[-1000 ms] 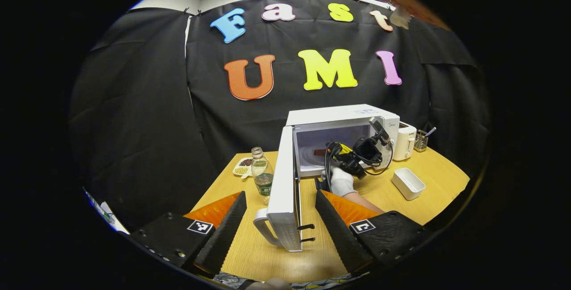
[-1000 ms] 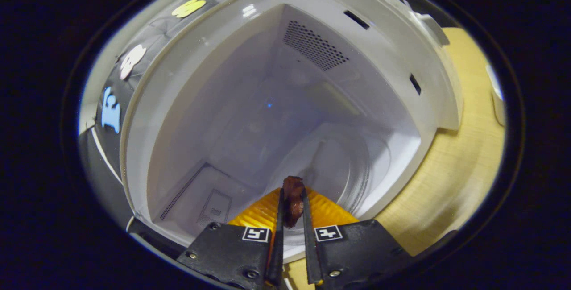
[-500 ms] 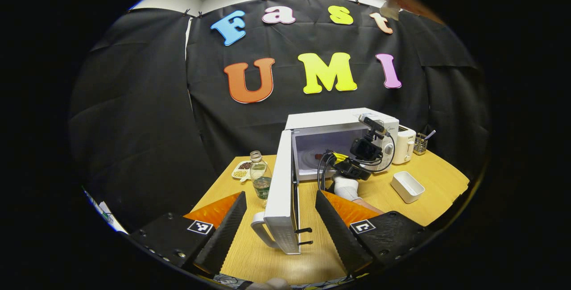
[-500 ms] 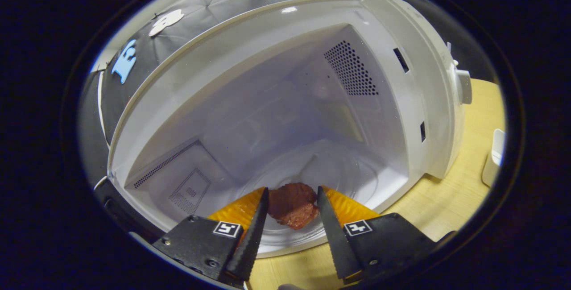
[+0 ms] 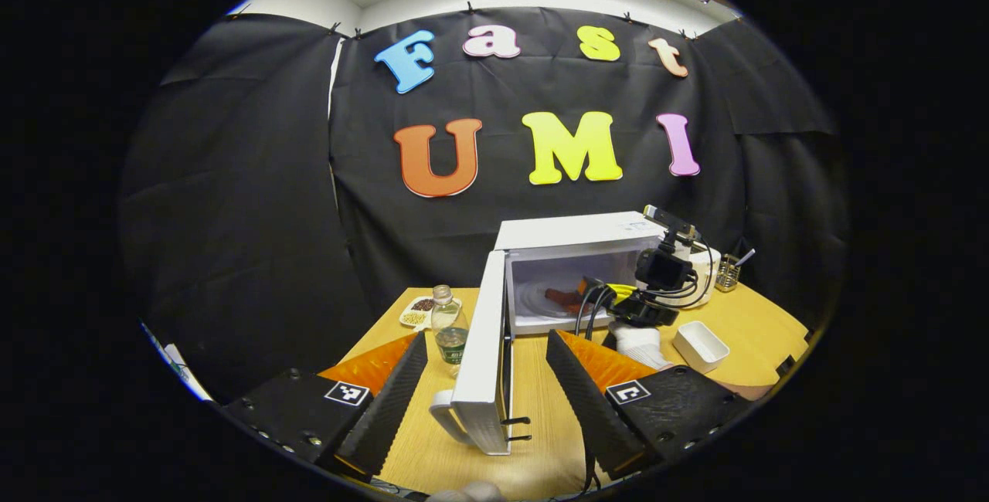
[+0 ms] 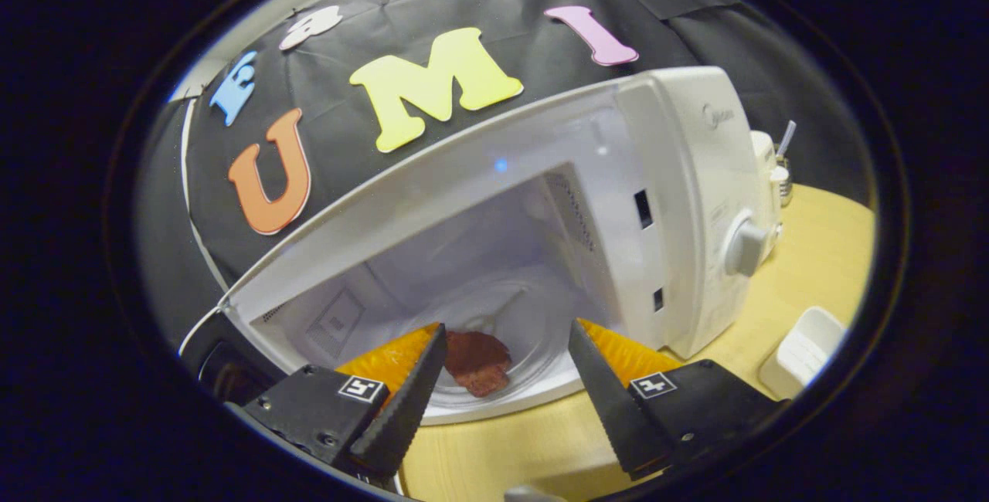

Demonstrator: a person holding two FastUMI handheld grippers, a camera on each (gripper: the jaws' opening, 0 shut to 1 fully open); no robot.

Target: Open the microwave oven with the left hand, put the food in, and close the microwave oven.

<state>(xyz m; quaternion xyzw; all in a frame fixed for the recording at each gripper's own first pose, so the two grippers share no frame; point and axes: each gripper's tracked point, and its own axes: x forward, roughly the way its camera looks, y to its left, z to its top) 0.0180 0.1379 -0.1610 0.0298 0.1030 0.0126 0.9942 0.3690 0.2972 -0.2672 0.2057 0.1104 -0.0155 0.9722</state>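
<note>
Food in the microwave, door wide open.

The reddish-brown food (image 6: 477,361) lies on the glass turntable (image 6: 533,390) inside the white microwave (image 6: 680,201), both grippers spread apart and gripping nothing: the right gripper (image 6: 506,401) just outside the opening, the left gripper (image 5: 487,401) either side of the door (image 5: 483,363). A small white tray (image 5: 699,345) sits on the table (image 5: 761,324); a sectioned dish (image 5: 417,312) holds beans beside a bottle (image 5: 446,328).

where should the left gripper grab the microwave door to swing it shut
Probably by the handle, the curved loop on the outer face of the open door, near its free edge. The door stands edge-on between the open fingers of the left gripper, so come at the handle from the door's outer side, toward the bottle.
</note>
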